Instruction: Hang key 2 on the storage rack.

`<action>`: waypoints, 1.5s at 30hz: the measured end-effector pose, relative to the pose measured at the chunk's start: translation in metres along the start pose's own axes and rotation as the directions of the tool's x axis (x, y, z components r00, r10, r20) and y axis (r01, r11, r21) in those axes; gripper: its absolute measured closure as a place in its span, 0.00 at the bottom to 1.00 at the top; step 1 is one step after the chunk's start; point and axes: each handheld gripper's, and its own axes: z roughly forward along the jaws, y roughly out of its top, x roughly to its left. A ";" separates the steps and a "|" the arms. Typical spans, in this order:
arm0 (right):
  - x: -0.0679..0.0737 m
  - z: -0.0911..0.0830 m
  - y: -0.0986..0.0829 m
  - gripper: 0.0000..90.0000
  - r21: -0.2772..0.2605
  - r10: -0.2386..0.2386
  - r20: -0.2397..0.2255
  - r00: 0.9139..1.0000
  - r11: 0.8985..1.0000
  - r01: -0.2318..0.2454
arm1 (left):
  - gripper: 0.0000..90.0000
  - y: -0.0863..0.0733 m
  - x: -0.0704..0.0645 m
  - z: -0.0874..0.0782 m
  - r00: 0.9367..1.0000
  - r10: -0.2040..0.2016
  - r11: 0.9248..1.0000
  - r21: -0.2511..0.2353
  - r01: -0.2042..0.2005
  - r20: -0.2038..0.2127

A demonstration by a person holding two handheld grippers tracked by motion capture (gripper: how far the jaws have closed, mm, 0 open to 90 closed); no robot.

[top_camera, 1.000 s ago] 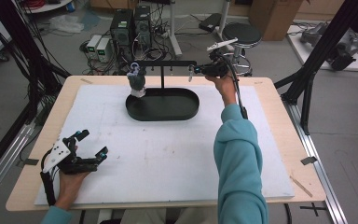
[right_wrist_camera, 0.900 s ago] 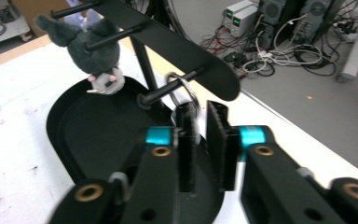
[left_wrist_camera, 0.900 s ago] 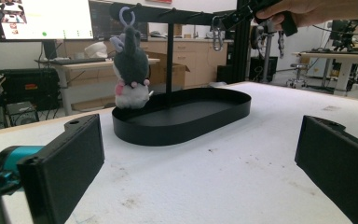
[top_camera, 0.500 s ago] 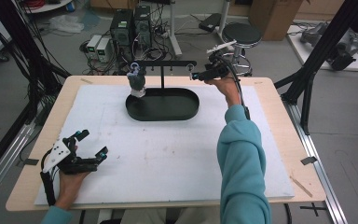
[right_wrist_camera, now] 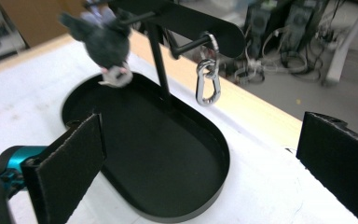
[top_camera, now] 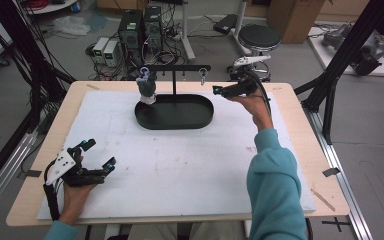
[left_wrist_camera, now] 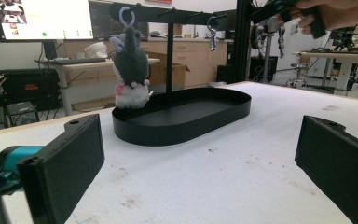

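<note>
A black oval tray (top_camera: 174, 111) carries a T-shaped stand (top_camera: 174, 67). From the left end of the stand's crossbar hangs a grey plush toy (top_camera: 147, 87) (left_wrist_camera: 130, 70) (right_wrist_camera: 105, 44). A silver carabiner (top_camera: 202, 76) (right_wrist_camera: 207, 81) (left_wrist_camera: 212, 37) hangs from the right end. My right gripper (top_camera: 219, 90) (right_wrist_camera: 200, 163) is held in the air just right of the carabiner, open and empty. Near the table's front left corner rests my left gripper (top_camera: 99, 154) (left_wrist_camera: 200, 158), open wide with nothing between its jaws and pointing at the tray (left_wrist_camera: 186, 112).
A white mat (top_camera: 180, 165) covers the wooden table. Black frame posts (top_camera: 330, 75) stand at both sides. Behind the table, on the floor, are computers (top_camera: 140, 25), cables and a stool (top_camera: 259, 36).
My right gripper has dipped slightly and drawn a little back from the crossbar's right end. The left gripper, plush toy and carabiner have stayed where they were.
</note>
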 end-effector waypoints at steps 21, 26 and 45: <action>0.054 -0.104 -0.135 0.01 -0.308 0.002 0.087 0.996 0.951 0.025 | 0.02 0.000 0.000 0.000 1.000 -0.004 1.000 -0.001 0.004 -0.004; 0.058 -0.112 -0.178 0.01 -0.344 0.058 0.165 0.985 0.939 0.002 | 0.02 0.000 0.000 0.000 1.000 0.000 1.000 -0.001 0.000 -0.003; 0.067 -0.109 -0.235 0.01 -0.433 0.091 0.224 0.970 0.901 0.016 | 0.02 0.000 0.000 -0.001 1.000 -0.007 1.000 -0.004 0.007 -0.020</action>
